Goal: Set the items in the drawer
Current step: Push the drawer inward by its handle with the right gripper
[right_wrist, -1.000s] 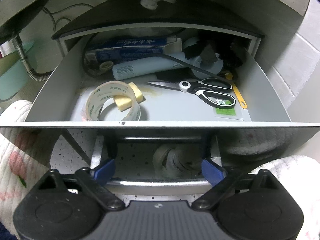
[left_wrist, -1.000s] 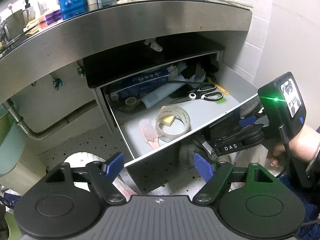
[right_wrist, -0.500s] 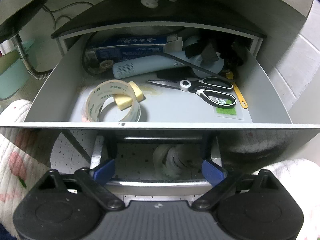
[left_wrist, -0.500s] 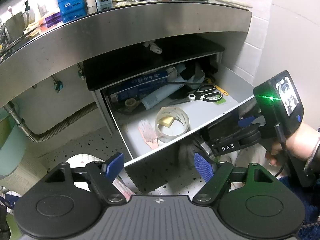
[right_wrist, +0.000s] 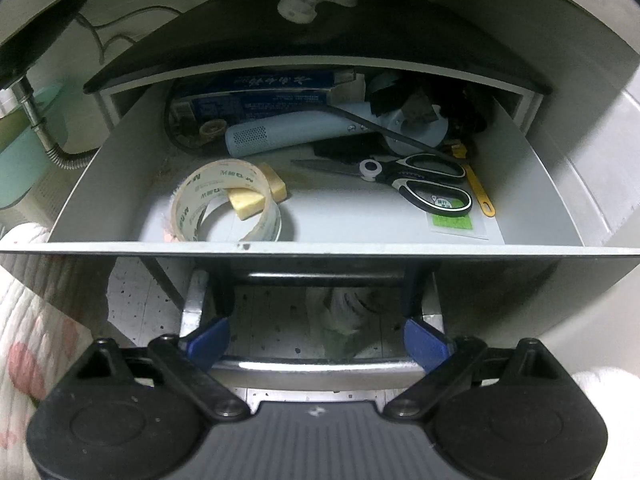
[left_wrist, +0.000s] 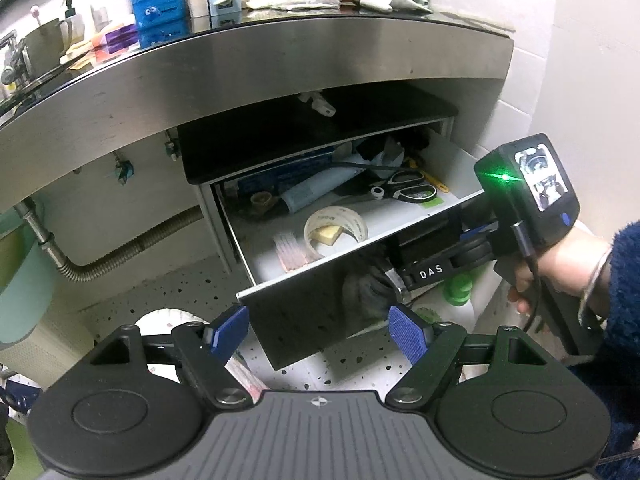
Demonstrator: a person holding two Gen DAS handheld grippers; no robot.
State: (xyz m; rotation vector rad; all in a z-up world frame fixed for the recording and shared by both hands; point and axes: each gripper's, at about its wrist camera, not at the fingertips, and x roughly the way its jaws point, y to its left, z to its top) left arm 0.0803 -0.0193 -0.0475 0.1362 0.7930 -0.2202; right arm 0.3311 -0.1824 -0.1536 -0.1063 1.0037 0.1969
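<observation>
The grey drawer (right_wrist: 320, 248) stands pulled out under a steel counter (left_wrist: 280, 64). Inside lie a tape roll (right_wrist: 224, 204) with a yellow sponge (right_wrist: 256, 198) in it, black-handled scissors (right_wrist: 416, 180), a pale blue cylinder (right_wrist: 296, 134), a blue box (right_wrist: 260, 92) and a yellow tool (right_wrist: 478, 188). My right gripper (right_wrist: 316, 340) is open just below the drawer front, its blue pads (right_wrist: 208, 338) either side of the silver bar handle (right_wrist: 312, 366). My left gripper (left_wrist: 320, 330) is open and holds nothing, back from the drawer's front corner. A pink strip (left_wrist: 292, 250) lies beside the tape roll (left_wrist: 336, 226).
The counter top carries a blue box (left_wrist: 160, 4), a mug (left_wrist: 48, 40) and other clutter. A corrugated pipe (left_wrist: 120, 256) runs under the counter at the left. A hand (left_wrist: 560, 264) holds the right gripper's body. Speckled floor (left_wrist: 160, 292) and a quilted cloth (right_wrist: 36, 320) lie below.
The left gripper has drawn back and up, so the drawer looks smaller and more of the counter top shows. The right gripper stays at the handle, almost still.
</observation>
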